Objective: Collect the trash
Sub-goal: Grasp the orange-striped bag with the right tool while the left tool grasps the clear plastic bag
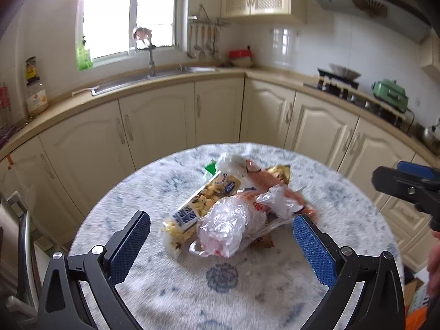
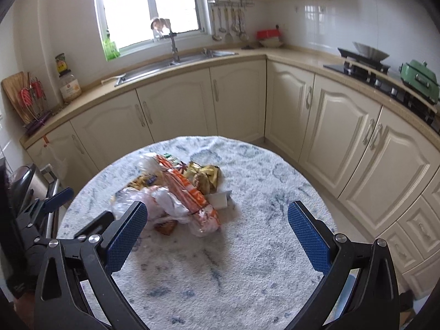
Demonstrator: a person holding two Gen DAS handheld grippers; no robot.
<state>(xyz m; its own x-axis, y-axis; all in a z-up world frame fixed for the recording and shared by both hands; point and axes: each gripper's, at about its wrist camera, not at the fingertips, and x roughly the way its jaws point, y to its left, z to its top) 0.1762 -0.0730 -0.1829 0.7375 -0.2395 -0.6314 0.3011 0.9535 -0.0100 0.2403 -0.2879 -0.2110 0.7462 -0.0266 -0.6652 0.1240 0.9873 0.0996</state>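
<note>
A heap of trash lies on the round table (image 1: 225,288): a crumpled clear plastic bag (image 1: 228,222), a yellow-and-blue snack wrapper (image 1: 203,203), an orange-and-white wrapper (image 1: 269,184) and a gold wrapper (image 1: 280,172). My left gripper (image 1: 221,242) is open, its jaws on either side of the plastic bag, just above the table. In the right wrist view the heap (image 2: 181,192) lies ahead and left; my right gripper (image 2: 217,231) is open and empty, hovering over the table (image 2: 247,261). The right gripper shows at the left view's right edge (image 1: 407,189).
The table has a shaggy white-and-blue cover. Cream kitchen cabinets (image 2: 178,110) curve around behind it, with a sink (image 2: 170,63) under the window and a stove (image 2: 365,68) at right. A green pot (image 2: 420,79) sits on the counter. A metal appliance (image 2: 24,181) stands at left.
</note>
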